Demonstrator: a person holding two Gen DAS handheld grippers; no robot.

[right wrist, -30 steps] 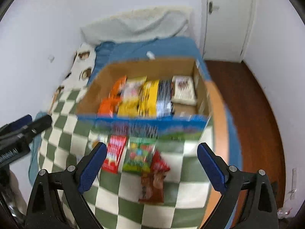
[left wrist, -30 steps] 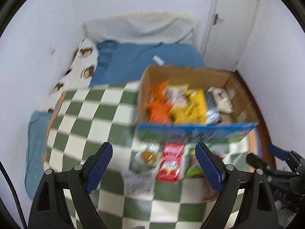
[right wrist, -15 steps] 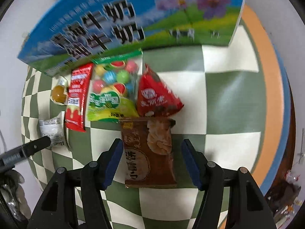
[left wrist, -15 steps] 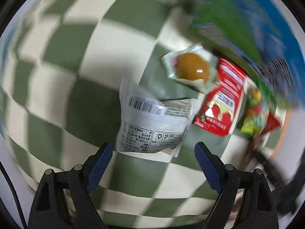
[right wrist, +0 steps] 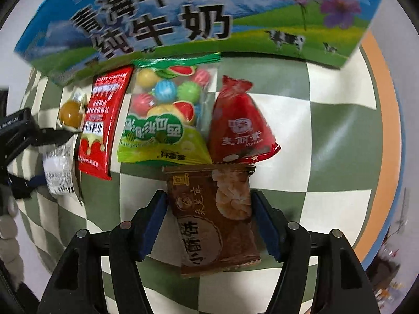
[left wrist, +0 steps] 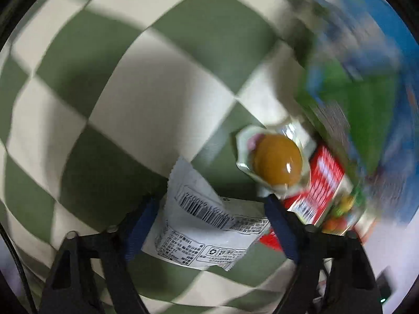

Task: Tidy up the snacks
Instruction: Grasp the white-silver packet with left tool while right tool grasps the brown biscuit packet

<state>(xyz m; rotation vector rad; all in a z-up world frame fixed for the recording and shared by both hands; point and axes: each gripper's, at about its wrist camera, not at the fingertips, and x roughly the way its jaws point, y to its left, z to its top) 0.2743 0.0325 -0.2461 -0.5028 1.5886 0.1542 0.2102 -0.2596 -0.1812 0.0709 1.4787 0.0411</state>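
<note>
My left gripper [left wrist: 212, 212] is open around a white snack packet [left wrist: 204, 225] with a barcode, lying on the checked cloth; its pads are close to the packet's sides. A packaged brown egg [left wrist: 276, 159] and a red packet [left wrist: 319, 185] lie just beyond it. My right gripper [right wrist: 209, 209] is open around a brown snack packet [right wrist: 214, 214], with its pads [right wrist: 154, 217] beside the packet's edges. Beyond it lie a red pouch [right wrist: 241, 125], a green candy bag [right wrist: 162, 120], the red packet [right wrist: 104, 120], the egg [right wrist: 70, 113] and the white packet [right wrist: 59, 172].
The blue and green printed milk box [right wrist: 183, 18] stands right behind the row of snacks. The green and white checked cloth [right wrist: 327, 136] covers the bed, with an orange and blue edge [right wrist: 385, 120] at the right. The left gripper's body [right wrist: 18, 136] shows at the left edge of the right wrist view.
Both grippers have dropped from a high view of the box to the snacks on the cloth. The left has closed in on the white packet, and the right has narrowed around the brown packet.
</note>
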